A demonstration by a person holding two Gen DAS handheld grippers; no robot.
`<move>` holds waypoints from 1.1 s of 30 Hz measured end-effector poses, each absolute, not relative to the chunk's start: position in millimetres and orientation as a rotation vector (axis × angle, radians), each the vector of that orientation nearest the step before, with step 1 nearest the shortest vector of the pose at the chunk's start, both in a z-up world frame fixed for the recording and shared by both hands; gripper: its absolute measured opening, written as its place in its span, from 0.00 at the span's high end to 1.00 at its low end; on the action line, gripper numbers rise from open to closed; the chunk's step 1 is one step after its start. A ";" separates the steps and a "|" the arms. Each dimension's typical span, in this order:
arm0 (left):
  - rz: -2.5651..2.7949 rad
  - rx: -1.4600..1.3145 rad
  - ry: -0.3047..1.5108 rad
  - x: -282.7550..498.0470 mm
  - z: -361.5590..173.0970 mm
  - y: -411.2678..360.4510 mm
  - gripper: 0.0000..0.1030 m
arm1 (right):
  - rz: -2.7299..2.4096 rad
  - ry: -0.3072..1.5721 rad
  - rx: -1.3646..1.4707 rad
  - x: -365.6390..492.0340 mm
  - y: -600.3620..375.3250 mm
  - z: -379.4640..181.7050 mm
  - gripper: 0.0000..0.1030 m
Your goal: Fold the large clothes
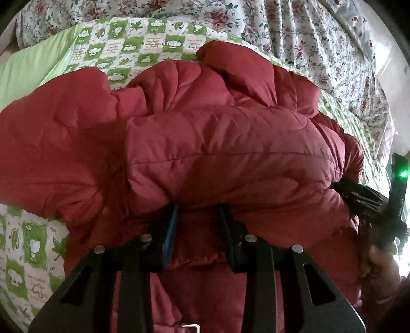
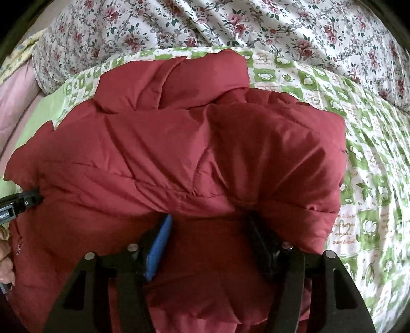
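Observation:
A puffy dark red quilted jacket [image 1: 205, 143] lies bunched on a green-and-white checked blanket [image 1: 123, 48]; it also fills the right wrist view [image 2: 194, 153]. My left gripper [image 1: 198, 215] has its fingers apart, tips tucked under a thick fold of the jacket, red fabric between them. My right gripper [image 2: 210, 225] stands the same way, fingers wide apart with the jacket's fold draped over the tips. The fingertips are hidden by the fabric. The right gripper shows at the right edge of the left wrist view [image 1: 364, 197], and the left gripper at the left edge of the right wrist view [image 2: 23, 202].
The checked blanket [image 2: 364, 164] covers the bed around the jacket. A white quilt with red flowers [image 2: 230, 23] lies bunched behind it, also in the left wrist view [image 1: 320, 38]. A plain light green sheet [image 1: 33, 69] lies at the far left.

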State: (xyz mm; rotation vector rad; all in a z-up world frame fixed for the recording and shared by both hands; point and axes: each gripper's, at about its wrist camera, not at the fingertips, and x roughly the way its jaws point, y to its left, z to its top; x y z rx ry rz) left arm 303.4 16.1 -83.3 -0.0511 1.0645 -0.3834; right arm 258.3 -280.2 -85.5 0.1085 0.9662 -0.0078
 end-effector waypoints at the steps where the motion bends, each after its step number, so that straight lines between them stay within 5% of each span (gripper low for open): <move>1: -0.388 -0.059 1.067 304.1 -83.4 17.6 0.70 | -0.007 0.965 0.108 258.6 -280.2 -85.2 0.39; 17: -0.396 -0.283 1.027 279.6 -48.4 91.0 0.68 | 0.049 0.886 0.114 214.1 -269.7 -36.7 0.39; 25: -0.271 -0.392 1.023 273.1 -57.3 147.2 0.61 | 0.149 0.907 0.192 178.5 -259.7 -24.6 0.39; 28: -0.205 -0.466 1.001 276.6 -61.7 178.8 0.46 | 0.182 0.897 0.206 163.4 -255.5 -17.8 0.38; 33: -0.079 -0.549 0.994 290.8 -72.3 233.5 0.46 | 0.214 0.879 0.209 141.7 -250.9 -2.1 0.37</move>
